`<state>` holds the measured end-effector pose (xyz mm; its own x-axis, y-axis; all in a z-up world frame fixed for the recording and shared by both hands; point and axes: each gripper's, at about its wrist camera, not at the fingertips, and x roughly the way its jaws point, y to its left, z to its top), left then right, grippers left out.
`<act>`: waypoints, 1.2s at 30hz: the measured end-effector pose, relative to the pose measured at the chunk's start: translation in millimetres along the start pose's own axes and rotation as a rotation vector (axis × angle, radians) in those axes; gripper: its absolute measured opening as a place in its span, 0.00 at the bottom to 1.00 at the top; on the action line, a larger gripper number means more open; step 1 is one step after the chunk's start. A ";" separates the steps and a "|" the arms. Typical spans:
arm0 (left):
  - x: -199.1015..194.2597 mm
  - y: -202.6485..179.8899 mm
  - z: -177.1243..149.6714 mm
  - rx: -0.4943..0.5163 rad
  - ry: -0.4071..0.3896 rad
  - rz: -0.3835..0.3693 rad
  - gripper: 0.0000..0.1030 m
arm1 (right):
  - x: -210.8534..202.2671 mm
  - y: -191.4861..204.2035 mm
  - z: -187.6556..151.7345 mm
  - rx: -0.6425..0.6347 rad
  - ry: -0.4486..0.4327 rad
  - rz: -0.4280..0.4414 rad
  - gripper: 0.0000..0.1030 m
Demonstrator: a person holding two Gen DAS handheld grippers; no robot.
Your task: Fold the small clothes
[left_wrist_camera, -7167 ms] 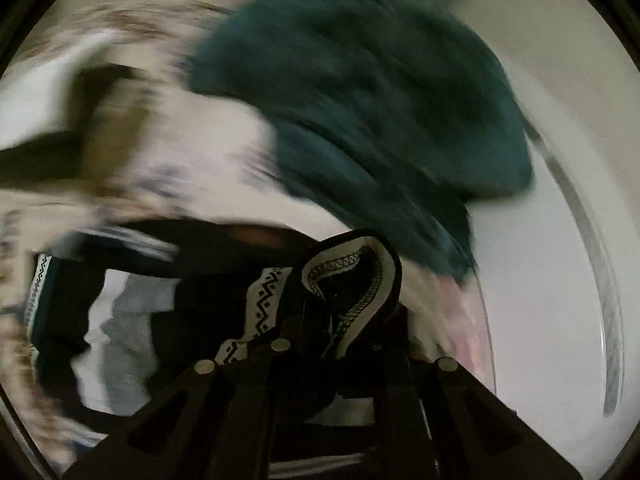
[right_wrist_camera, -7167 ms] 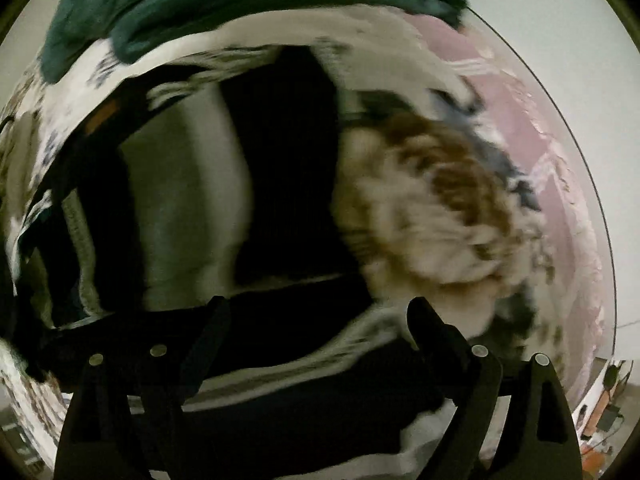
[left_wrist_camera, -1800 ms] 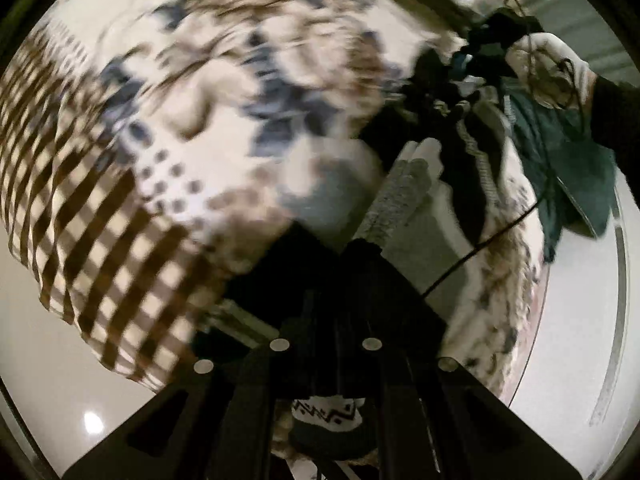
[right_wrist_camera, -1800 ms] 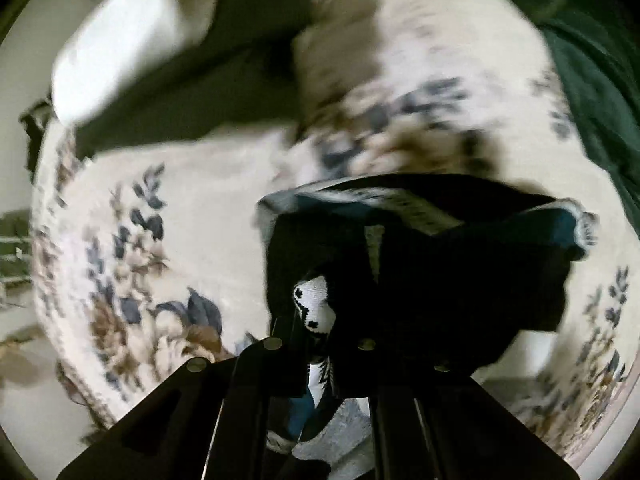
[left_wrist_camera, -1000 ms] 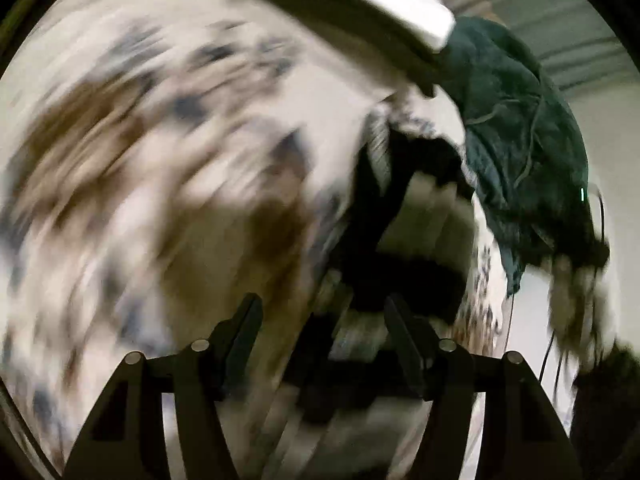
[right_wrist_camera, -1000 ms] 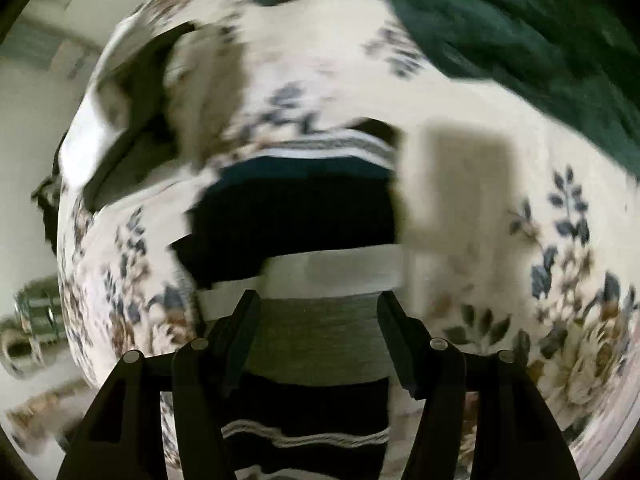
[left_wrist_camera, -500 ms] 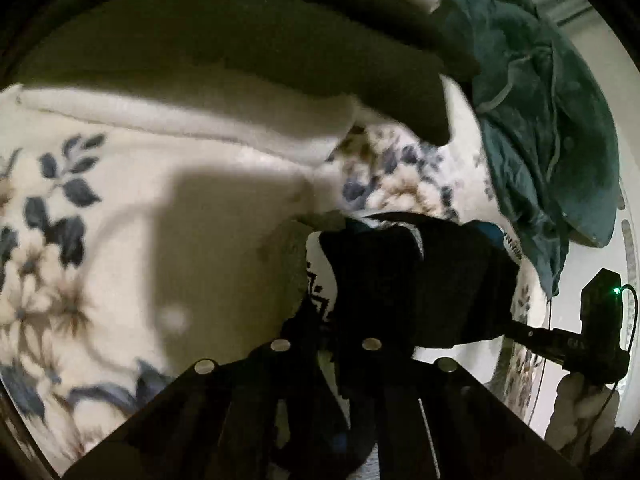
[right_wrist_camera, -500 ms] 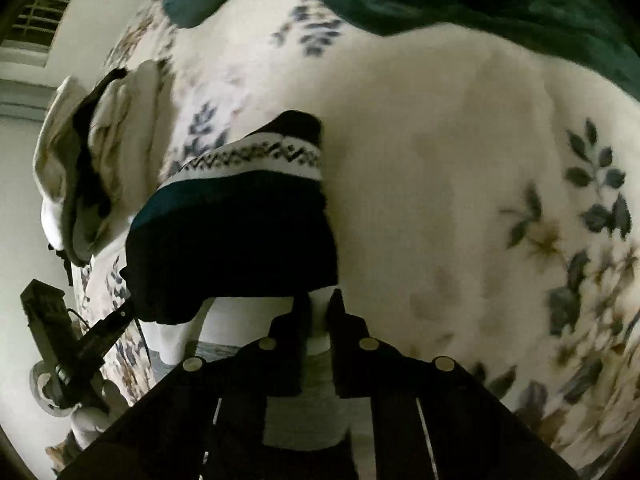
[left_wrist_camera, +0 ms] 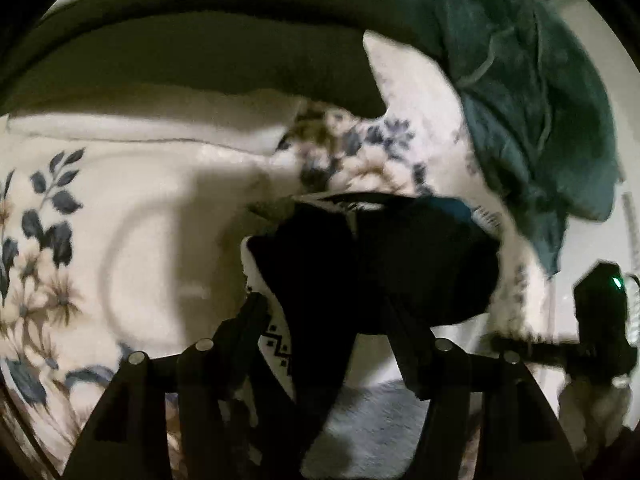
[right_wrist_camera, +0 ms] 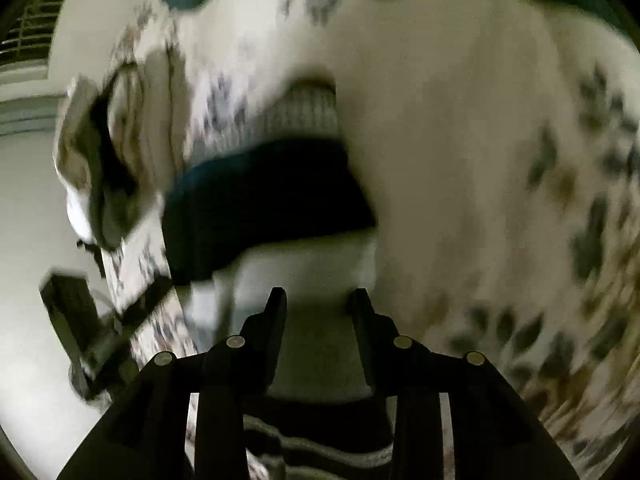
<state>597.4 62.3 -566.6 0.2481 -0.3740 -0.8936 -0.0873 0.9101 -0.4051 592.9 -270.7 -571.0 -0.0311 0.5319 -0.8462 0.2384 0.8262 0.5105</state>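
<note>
While both claws hung over the floral bedspread (left_wrist_camera: 132, 208), the small striped knit garment (left_wrist_camera: 400, 264) lay folded on it, its dark band doubled over the white and grey stripes. The left claw (left_wrist_camera: 328, 316) had just been opening, and its 2 fingers (left_wrist_camera: 248, 324) stood apart on either side of the garment's near dark edge, no pad pressing on the cloth. In the right wrist view the right claw (right_wrist_camera: 318, 304) had likewise just been opening; its fingers stood a little apart over the pale grey stripe of the garment (right_wrist_camera: 264, 196), and the blur hid whether the tips touched it. A dark teal blanket (left_wrist_camera: 532, 92) lay bunched on the bedspread beyond the garment, and a cream pillow (left_wrist_camera: 160, 128) lay under a dark olive one to the left. The right claw's body showed at the left view's right edge.
</note>
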 end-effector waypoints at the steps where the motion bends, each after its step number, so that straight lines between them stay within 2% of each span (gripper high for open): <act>1: 7.6 -0.3 2.8 0.003 0.010 0.013 0.56 | 12.8 0.2 -11.3 0.000 0.024 -0.013 0.34; 2: 13.5 1.8 3.8 0.006 0.021 0.019 0.56 | 15.9 -1.2 -18.5 -0.008 0.007 -0.028 0.20; 5: 19.0 8.0 6.1 0.019 0.035 0.036 0.57 | 14.3 -7.5 -25.5 0.008 -0.053 -0.081 0.05; 8: 19.5 14.2 5.2 0.013 0.044 0.029 0.58 | 2.1 -12.1 -24.5 0.045 -0.093 -0.138 0.05; 12: 12.3 15.9 1.5 -0.012 0.041 0.017 0.56 | -0.4 4.7 -33.6 -0.041 -0.091 -0.183 0.07; 13: 7.7 14.5 -1.0 -0.016 0.037 0.009 0.56 | -1.2 10.1 -37.2 -0.056 -0.077 -0.164 0.10; 15: -11.4 17.2 -12.8 -0.019 0.015 -0.013 0.56 | -1.6 14.1 -44.4 -0.060 -0.041 -0.131 0.24; 16: -25.5 20.1 -24.5 -0.017 -0.003 -0.020 0.56 | -2.8 14.0 -52.0 -0.059 -0.022 -0.110 0.41; 17: -34.4 22.8 -35.5 -0.018 -0.009 -0.020 0.56 | -3.0 14.3 -62.8 -0.061 -0.007 -0.085 0.53; 18: -45.2 27.8 -51.5 -0.026 -0.008 -0.017 0.56 | -3.0 12.9 -72.6 -0.062 0.004 -0.071 0.54; 20: -61.7 39.7 -89.4 -0.057 0.016 -0.024 0.56 | 0.1 0.4 -104.2 -0.039 0.065 -0.062 0.54; 23: -75.4 57.8 -156.7 -0.126 0.107 -0.050 0.56 | 9.1 -20.1 -149.2 0.025 0.138 -0.068 0.54; 27: -84.4 65.3 -241.1 -0.174 0.239 -0.063 0.56 | 22.6 -52.6 -223.4 0.139 0.247 -0.131 0.54; 29: -81.6 69.2 -281.8 -0.202 0.294 -0.046 0.56 | 27.0 -61.9 -254.0 0.180 0.271 -0.142 0.54; 32: -75.4 71.3 -325.3 -0.228 0.333 -0.052 0.56 | 30.1 -69.2 -297.3 0.216 0.288 -0.124 0.54; 36: -58.2 65.1 -365.2 -0.171 0.378 0.016 0.56 | 51.4 -70.6 -347.4 0.206 0.318 -0.109 0.54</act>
<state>224.9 78.1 -611.4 -0.1239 -0.4284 -0.8951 -0.2553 0.8854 -0.3884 237.2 -237.1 -597.5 -0.3587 0.5007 -0.7878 0.4060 0.8436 0.3514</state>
